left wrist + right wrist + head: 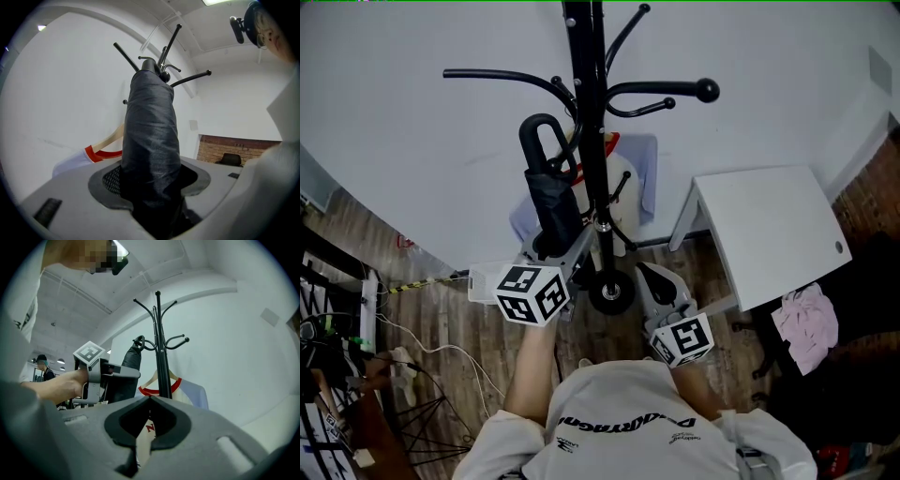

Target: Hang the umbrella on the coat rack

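Closest under the head view is the person's pale shirt point(628, 427), and beyond it both forearms reach toward the coat rack point(589, 112). The left gripper point(555, 251) holds the black umbrella point(551, 202) by its lower end. The right gripper point(654, 279) sits just right of the pole, lower down and carrying nothing. The umbrella stands nearly upright, its long axis running up the left side of the pole. Its looped handle point(540, 136) is at the top, close against a short lower hook, but I cannot tell whether the loop is already over that hook. A white bench point(769, 225) stands well apart to the right.

Left gripper view: the fingers point(105, 185) are clamped on the folded canopy, a dark, slightly glossy, wrinkled fabric. It rises straight away from them toward the rack's spreading hooks. The left hand, then, is the one placed to carry the loop onto a hook.

Right gripper view: its fingers point(123, 420) are drawn together with the tips meeting and nothing between them. Past them a red-collared garment point(192, 394) hangs on the pole, with the umbrella to the left.
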### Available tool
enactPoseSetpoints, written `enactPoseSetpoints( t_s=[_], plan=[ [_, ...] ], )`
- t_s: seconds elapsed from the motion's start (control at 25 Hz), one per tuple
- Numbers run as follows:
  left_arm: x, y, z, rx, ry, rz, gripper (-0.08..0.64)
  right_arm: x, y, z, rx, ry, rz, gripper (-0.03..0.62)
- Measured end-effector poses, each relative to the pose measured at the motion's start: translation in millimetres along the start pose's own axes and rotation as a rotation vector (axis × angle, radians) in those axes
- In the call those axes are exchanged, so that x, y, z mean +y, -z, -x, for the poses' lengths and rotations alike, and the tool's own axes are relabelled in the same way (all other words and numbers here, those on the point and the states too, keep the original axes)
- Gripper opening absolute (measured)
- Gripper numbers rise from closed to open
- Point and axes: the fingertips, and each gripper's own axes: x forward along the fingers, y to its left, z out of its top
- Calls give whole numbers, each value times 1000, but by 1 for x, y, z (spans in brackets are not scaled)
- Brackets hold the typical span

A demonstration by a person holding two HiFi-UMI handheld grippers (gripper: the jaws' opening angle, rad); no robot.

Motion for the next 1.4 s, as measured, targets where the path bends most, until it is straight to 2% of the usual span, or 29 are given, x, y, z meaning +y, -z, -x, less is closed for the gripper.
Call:
enactPoseSetpoints(
  t_s=[0.48,0.8,1.08,1.4],
  plan=[
    [7,28,-22,76,27,18,256,-6,6,0,10,38,3,-2],
    [11,57,-38,137,22,2,256,-10,12,-2,23,44,8,-2],
    [14,62,-43,128,23,-8,258,-9,16,-3,29,48,-1,-2],
    [28,61,-51,86,-53,-72,259,-8,17,0,36,56,16,-2]
  ],
)
